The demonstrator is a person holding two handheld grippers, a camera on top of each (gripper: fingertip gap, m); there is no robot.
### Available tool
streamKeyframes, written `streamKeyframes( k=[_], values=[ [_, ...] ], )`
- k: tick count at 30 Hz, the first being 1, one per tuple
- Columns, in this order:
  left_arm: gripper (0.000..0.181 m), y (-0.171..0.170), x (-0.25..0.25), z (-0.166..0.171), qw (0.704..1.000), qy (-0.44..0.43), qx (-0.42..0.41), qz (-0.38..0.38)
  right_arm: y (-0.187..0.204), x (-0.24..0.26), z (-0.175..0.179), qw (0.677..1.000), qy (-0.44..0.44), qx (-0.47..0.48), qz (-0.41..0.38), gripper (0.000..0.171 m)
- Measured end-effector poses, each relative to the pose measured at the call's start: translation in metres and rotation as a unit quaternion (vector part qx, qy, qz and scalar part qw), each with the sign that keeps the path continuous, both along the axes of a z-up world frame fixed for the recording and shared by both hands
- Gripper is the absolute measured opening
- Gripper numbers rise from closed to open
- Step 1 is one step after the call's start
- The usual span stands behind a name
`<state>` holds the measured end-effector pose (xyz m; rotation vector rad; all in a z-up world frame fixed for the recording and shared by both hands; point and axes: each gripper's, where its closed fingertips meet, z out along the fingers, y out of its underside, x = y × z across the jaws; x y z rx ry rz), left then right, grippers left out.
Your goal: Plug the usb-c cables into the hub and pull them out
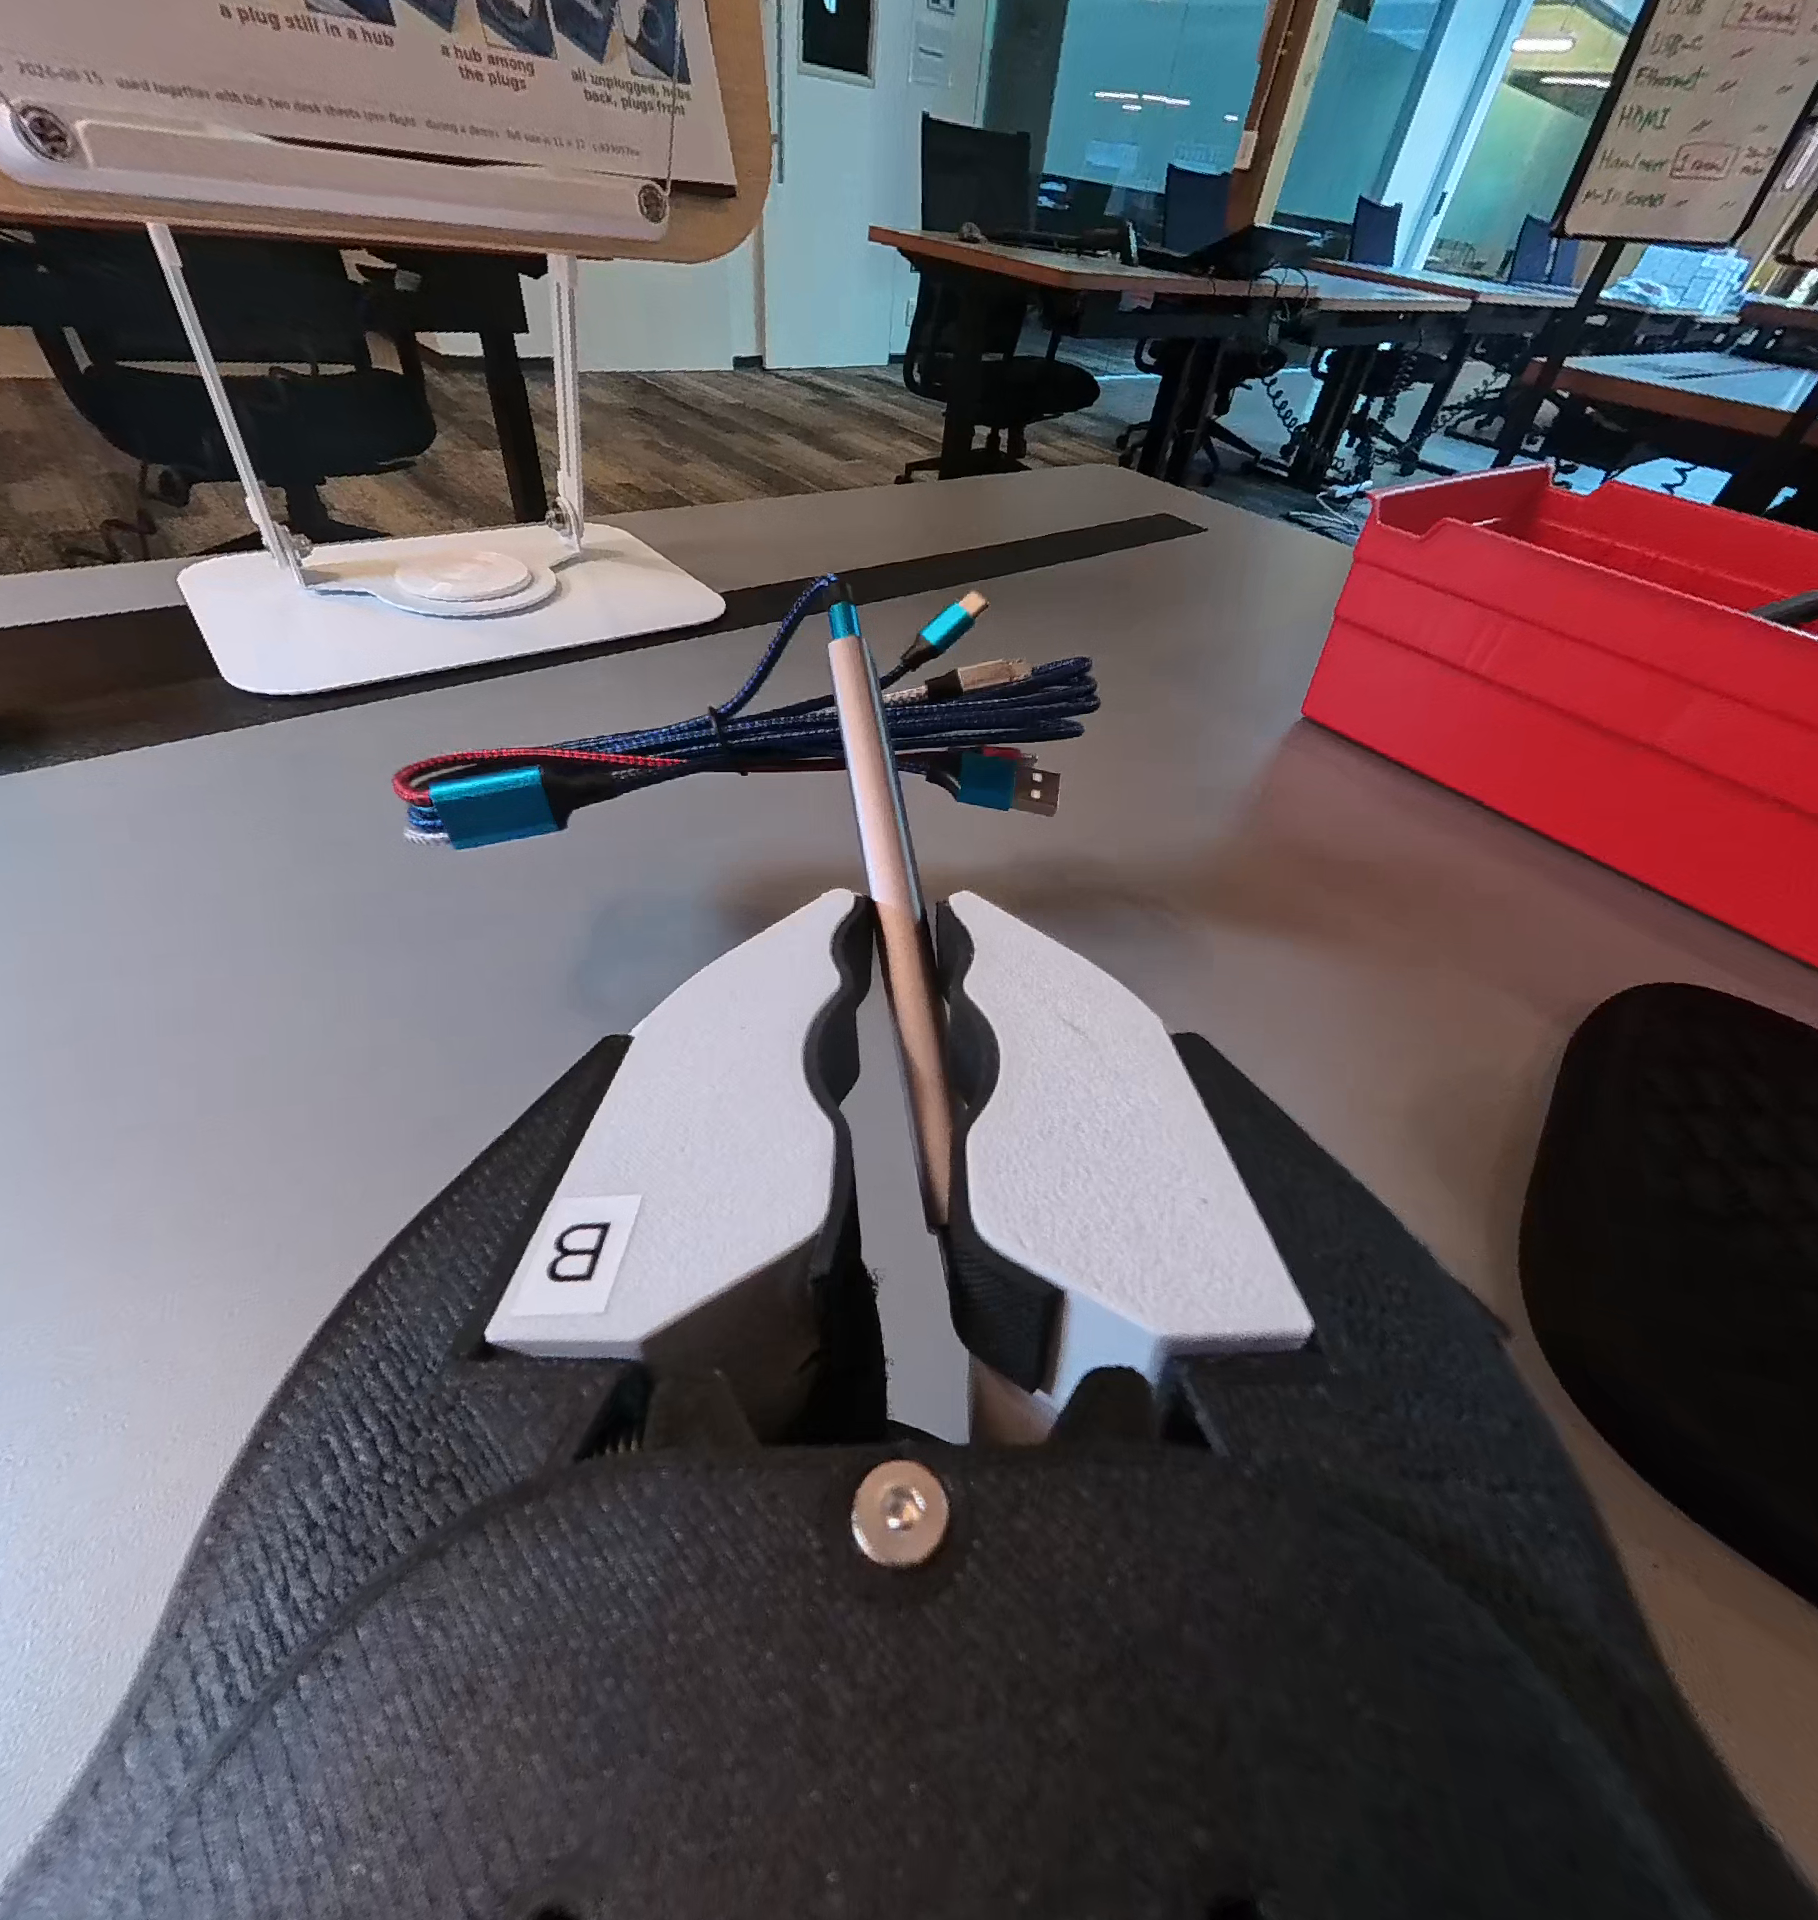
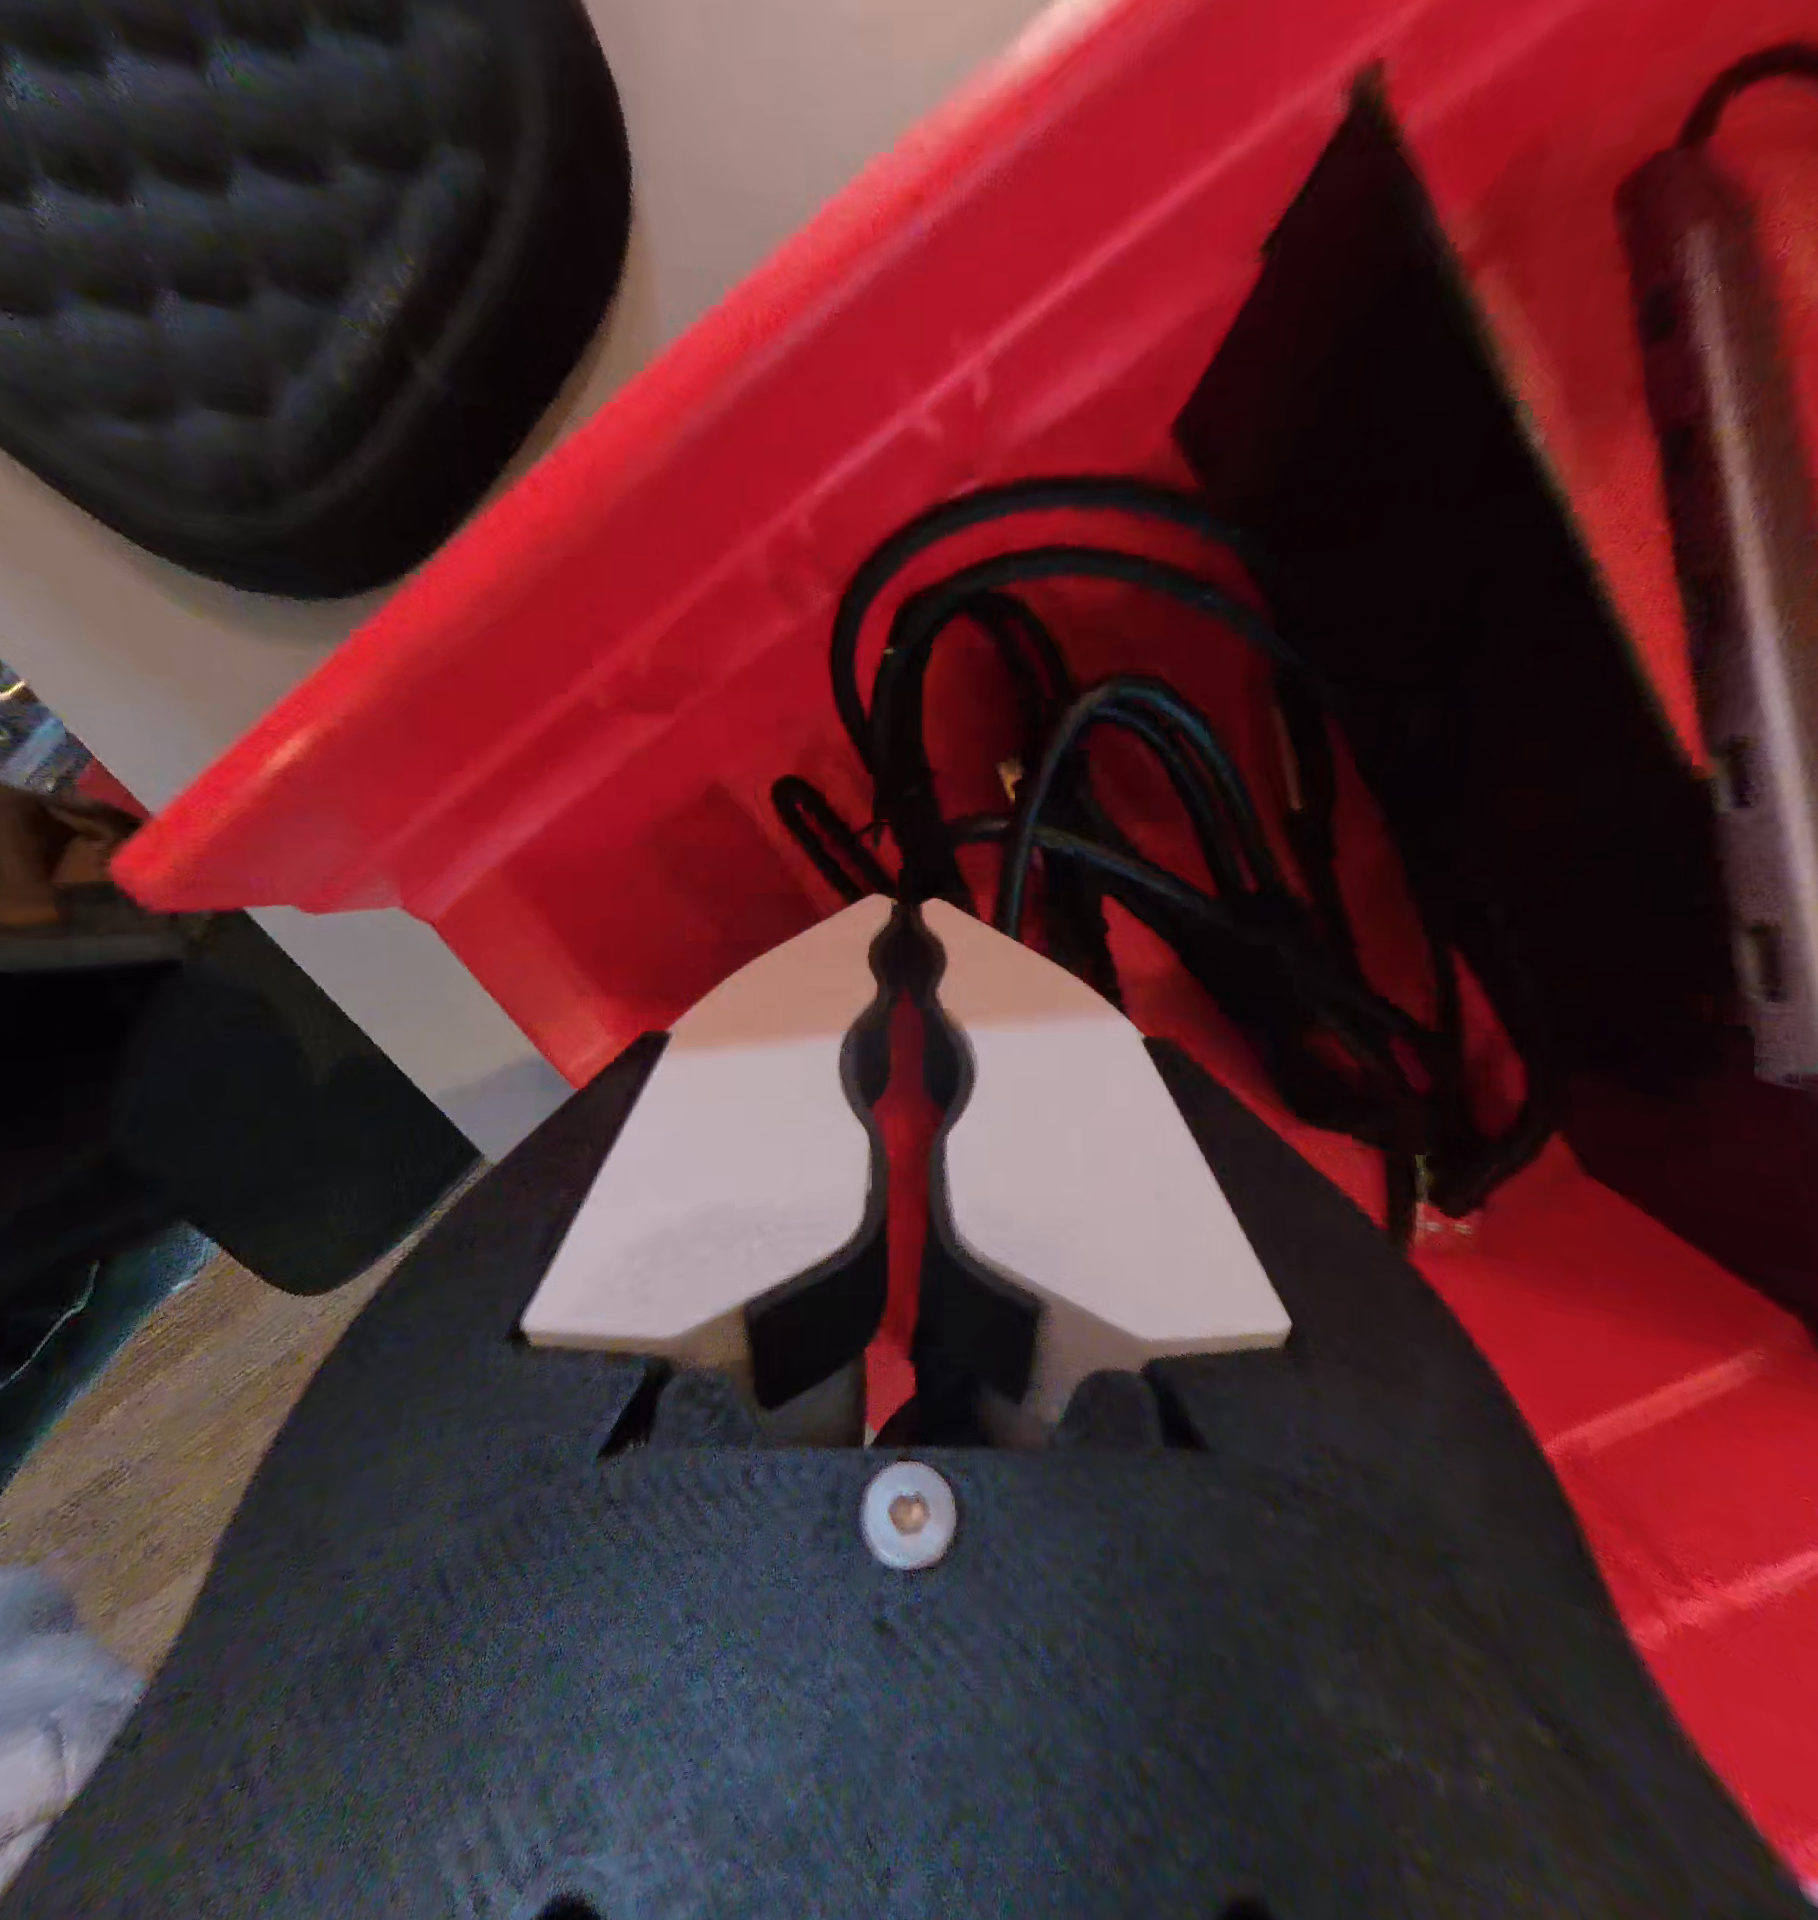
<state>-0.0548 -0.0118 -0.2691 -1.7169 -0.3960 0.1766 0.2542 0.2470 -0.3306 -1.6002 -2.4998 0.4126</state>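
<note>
My left gripper (image 1: pixel 900 909) is shut on a slim silver hub (image 1: pixel 879 790) and holds it edge-up above the grey table. A teal USB-C plug (image 1: pixel 843 621) sits in the hub's far end. Its blue braided cable joins a coiled bundle (image 1: pixel 780 727) lying on the table beyond, with a second teal USB-C plug (image 1: pixel 952 623) free. My right gripper (image 2: pixel 910 914) is inside a red bin (image 2: pixel 676 582), its tips pinched on a tied bundle of black cable (image 2: pixel 988 675). A grey hub (image 2: pixel 1757 623) lies in the bin's other compartment.
The red bin (image 1: pixel 1570 665) stands at the table's right. A black padded object (image 1: pixel 1715 1247) lies before it and also shows in the right wrist view (image 2: pixel 261 260). A black divider (image 2: pixel 1404 520) splits the bin. A white stand (image 1: pixel 448 613) with a sheet stands at the back left. The grippers' ends are close to 40 centimeters from one another.
</note>
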Motion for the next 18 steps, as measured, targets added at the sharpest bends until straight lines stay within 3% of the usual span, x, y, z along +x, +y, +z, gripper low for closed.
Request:
streamKeyframes(
  k=[1,6,8,10,12,14,16,18],
  values=[
    [0.012,0.000,0.000,0.000,1.000,0.000,0.000,-0.001,-0.001,0.001,-0.004,1.000,-0.006,-0.002,0.002,0.000],
    [0.012,0.000,0.001,-0.001,1.000,-0.001,-0.001,-0.004,0.001,0.005,0.006,1.000,0.008,0.005,-0.012,0.007],
    [0.012,0.001,0.001,-0.001,1.000,-0.005,0.000,-0.005,0.000,-0.003,0.035,0.996,0.077,0.000,-0.041,0.012],
    [0.012,0.000,0.000,0.000,1.000,-0.009,0.005,-0.005,-0.004,-0.022,0.080,0.976,0.210,-0.003,-0.062,0.019],
    [0.012,0.000,0.000,0.002,1.000,-0.016,0.016,-0.006,-0.015,-0.045,0.136,0.923,0.378,0.013,-0.068,0.038],
    [0.012,-0.001,0.000,0.006,0.999,-0.034,0.037,-0.013,-0.052,-0.065,0.189,0.846,0.531,-0.006,-0.037,0.047],
    [0.012,-0.002,0.001,0.011,0.995,-0.064,0.071,-0.024,-0.105,-0.082,0.219,0.781,0.621,-0.062,0.020,0.048],
    [0.012,-0.004,0.002,0.019,0.987,-0.105,0.115,-0.040,-0.153,-0.108,0.228,0.744,0.654,-0.118,0.061,0.048]
  ],
)
